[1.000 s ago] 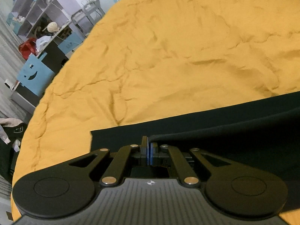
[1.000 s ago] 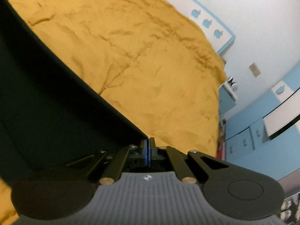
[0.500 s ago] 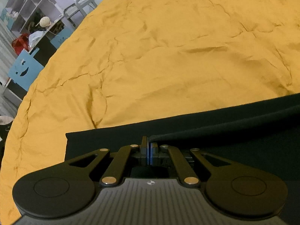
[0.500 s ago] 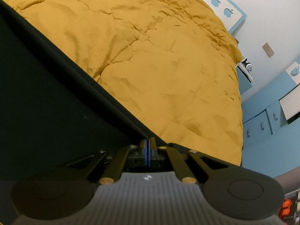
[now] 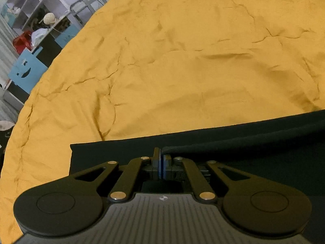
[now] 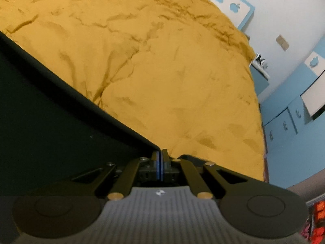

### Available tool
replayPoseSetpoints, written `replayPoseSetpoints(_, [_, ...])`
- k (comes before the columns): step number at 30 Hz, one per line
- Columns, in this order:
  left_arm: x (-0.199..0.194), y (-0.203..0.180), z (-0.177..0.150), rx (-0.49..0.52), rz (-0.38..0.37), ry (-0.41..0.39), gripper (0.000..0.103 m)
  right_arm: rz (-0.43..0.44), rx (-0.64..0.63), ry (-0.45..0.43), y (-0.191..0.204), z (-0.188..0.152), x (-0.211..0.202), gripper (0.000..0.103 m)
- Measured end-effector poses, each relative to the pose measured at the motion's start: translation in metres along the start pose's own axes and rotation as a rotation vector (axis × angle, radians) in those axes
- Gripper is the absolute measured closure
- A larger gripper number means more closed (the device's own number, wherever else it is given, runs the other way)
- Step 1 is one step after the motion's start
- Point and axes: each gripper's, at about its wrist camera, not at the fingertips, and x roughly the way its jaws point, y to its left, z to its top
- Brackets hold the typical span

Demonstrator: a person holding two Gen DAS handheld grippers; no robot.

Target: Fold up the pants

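Dark, near-black pants (image 5: pixel 254 142) lie across the orange bedspread (image 5: pixel 182 71), with a folded upper layer over a flat lower one. The folded edge runs into the tips of my left gripper (image 5: pixel 161 151). Its jaws are opening, though the pads still look pinched on the cloth. In the right wrist view the pants (image 6: pixel 50 111) fill the left side as a taut sheet. Their corner ends at my right gripper (image 6: pixel 161 151), which is shut on it.
The wrinkled orange bedspread (image 6: pixel 172 71) stretches far ahead of both grippers. Shelves and a blue box (image 5: pixel 26 69) stand off the bed's left side. Blue cabinets (image 6: pixel 284 126) and a white wall lie off its right side.
Both grippers have sunk toward the bed with the pants' edge in them. The lower layer now lies flatter and reaches further left. The right gripper has rolled.
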Motion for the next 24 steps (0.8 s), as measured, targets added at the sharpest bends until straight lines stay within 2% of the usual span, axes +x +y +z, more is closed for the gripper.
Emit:
replayPoseSetpoints(1, [0.001,0.000,-0.001,-0.001,0.001,-0.006,0.087,0.002,0.009,-0.001,0.001,-0.002,0.003,0.103])
replayPoseSetpoints(2, [0.000,0.001,-0.002,-0.006,0.001,-0.018,0.078,0.002,0.025,-0.004,0.000,-0.004,0.004,0.103])
replayPoseSetpoints(3, [-0.002,0.002,-0.003,-0.010,0.001,-0.028,0.064,-0.003,0.038,-0.011,0.000,-0.004,0.004,0.095])
replayPoseSetpoints(4, [-0.005,0.004,-0.003,-0.017,0.000,-0.044,0.057,-0.008,0.051,-0.020,-0.001,-0.005,0.003,0.088])
replayPoseSetpoints(5, [-0.009,0.006,-0.004,-0.026,0.001,-0.064,0.047,-0.013,0.062,-0.032,-0.002,-0.005,0.001,0.074])
replayPoseSetpoints(6, [-0.015,0.009,-0.005,-0.043,0.005,-0.090,0.045,-0.018,0.072,-0.044,-0.003,-0.006,-0.002,0.065])
replayPoseSetpoints(9, [-0.042,0.018,-0.011,-0.095,-0.035,-0.143,0.045,-0.062,0.091,-0.086,-0.004,-0.005,-0.020,0.051])
replayPoseSetpoints(12, [-0.075,0.024,-0.028,-0.160,-0.159,-0.178,0.046,-0.056,0.142,-0.115,-0.001,-0.009,-0.051,0.050])
replayPoseSetpoints(16, [-0.104,0.022,-0.060,-0.231,-0.339,-0.160,0.047,0.013,0.282,-0.129,0.016,-0.021,-0.099,0.050])
replayPoseSetpoints(20, [-0.120,0.018,-0.093,-0.278,-0.446,-0.143,0.049,0.117,0.364,-0.137,0.067,-0.034,-0.142,0.051])
replayPoseSetpoints(24, [-0.115,0.029,-0.110,-0.377,-0.509,-0.120,0.049,0.188,0.391,-0.155,0.128,-0.042,-0.174,0.054])
